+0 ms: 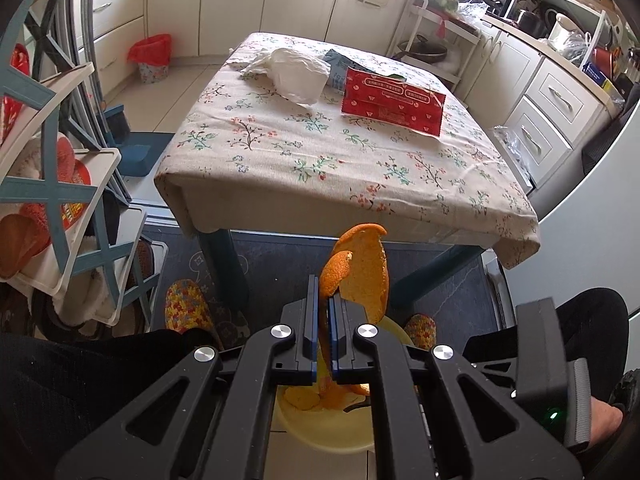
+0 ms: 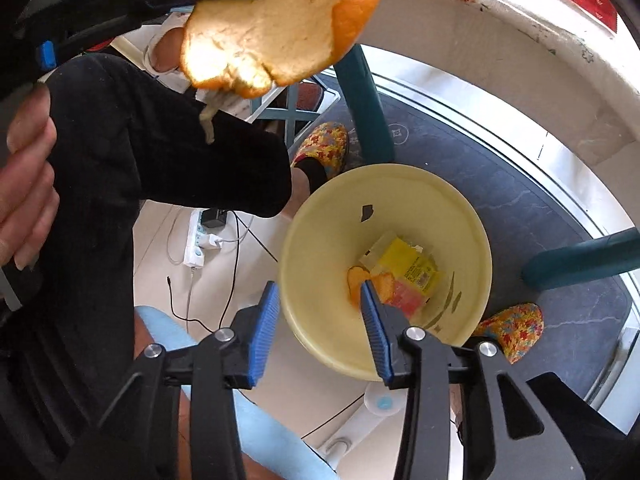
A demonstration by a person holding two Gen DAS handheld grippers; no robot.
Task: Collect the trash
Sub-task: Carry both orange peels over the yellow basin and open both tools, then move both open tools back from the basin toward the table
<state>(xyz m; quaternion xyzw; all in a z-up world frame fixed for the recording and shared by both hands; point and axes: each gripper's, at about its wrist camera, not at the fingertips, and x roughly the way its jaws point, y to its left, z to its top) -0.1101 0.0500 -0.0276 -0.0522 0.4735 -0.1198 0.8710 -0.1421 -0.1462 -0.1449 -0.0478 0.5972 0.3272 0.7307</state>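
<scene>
While the left gripper (image 1: pixel 324 312) stayed out of nothing's way above the floor, its two blue pads were clamped on a large piece of orange peel (image 1: pixel 360 268), which stood up past the fingertips in front of the near edge of the table (image 1: pixel 320 168). The right gripper (image 2: pixel 320 300) had its jaws apart with nothing between them, hanging over the near rim of the pale yellow bin (image 2: pixel 328 216) on the floor.

The left wrist view alone showed the tabletop: a floral cloth, a crumpled white plastic bag (image 1: pixel 292 72) near the far edge and a flat red packet (image 1: pixel 392 100) towards the far right corner, with a red-lined waste basket (image 1: pixel 152 58) on the floor beyond the far left corner. Of the bin it showed only a sliver under the gripper.

The right wrist view alone looked into the bin: smaller peel scraps (image 2: pixel 360 280) and a yellow wrapper (image 2: pixel 404 264) lay at the bottom. It also showed the held peel from its pale, pithy inner side (image 2: pixel 264 36), bright orange only along its curled edge, a thread of pith dangling from it. A person's hand (image 2: pixel 24 184) appeared at the left edge, and patterned slippers (image 2: pixel 324 148) rested on the dark mat by the teal table leg (image 2: pixel 368 112).
</scene>
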